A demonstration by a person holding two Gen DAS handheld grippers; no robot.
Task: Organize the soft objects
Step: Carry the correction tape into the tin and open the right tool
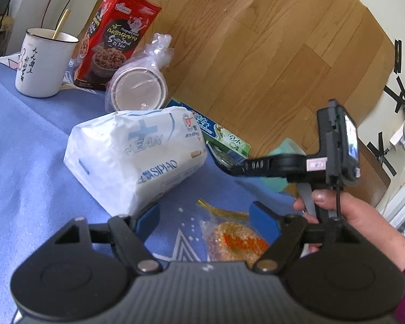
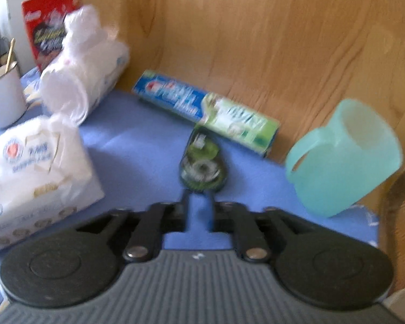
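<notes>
White tissue pack [image 1: 135,154] lies beside left jaws.

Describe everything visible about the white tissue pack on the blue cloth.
The white tissue pack is a soft, plump block in crinkled white plastic film, printed with a pale blue cross, "CLEAN" and "SIPIAO", with a round red emblem at one end. It looks sealed and full. It lies flat and skewed on the blue cloth, its near corner by the left tongs, whose jaws stand open and empty. Contact with that blue pad cannot be told. The toothpaste box lies just behind it.
</notes>
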